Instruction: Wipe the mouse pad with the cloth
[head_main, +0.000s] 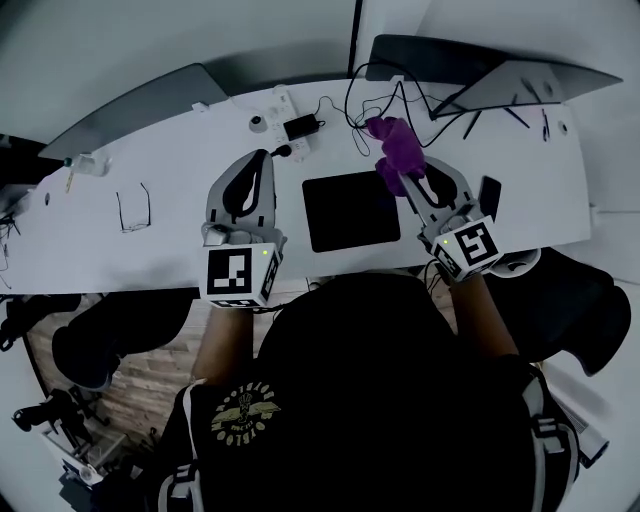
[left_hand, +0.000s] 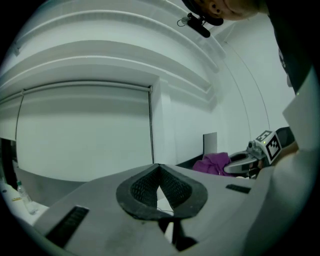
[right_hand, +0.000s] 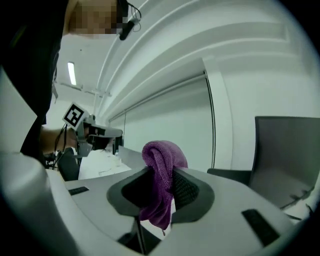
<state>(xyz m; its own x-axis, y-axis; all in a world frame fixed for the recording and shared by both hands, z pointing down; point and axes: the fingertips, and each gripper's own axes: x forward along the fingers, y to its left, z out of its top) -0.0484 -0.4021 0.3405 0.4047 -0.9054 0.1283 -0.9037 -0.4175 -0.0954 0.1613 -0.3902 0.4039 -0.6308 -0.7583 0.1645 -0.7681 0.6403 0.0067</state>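
A black mouse pad (head_main: 350, 210) lies flat in the middle of the white desk (head_main: 150, 255). My right gripper (head_main: 403, 178) is over the pad's far right corner, shut on a purple cloth (head_main: 395, 148) that bunches above its fingertips. In the right gripper view the cloth (right_hand: 159, 155) hangs down between the jaws of the right gripper (right_hand: 162, 175). My left gripper (head_main: 262, 157) is to the left of the pad, shut with nothing in it. In the left gripper view the left gripper (left_hand: 159, 170) has its pads touching, and the purple cloth (left_hand: 215, 164) shows far off to the right.
Glasses (head_main: 133, 210) lie at the desk's left. A charger (head_main: 300, 127) and tangled cables (head_main: 370, 100) sit behind the pad. Grey laptops stand at the back left (head_main: 135, 105) and back right (head_main: 470, 70). A dark phone (head_main: 490, 195) lies right of my right gripper.
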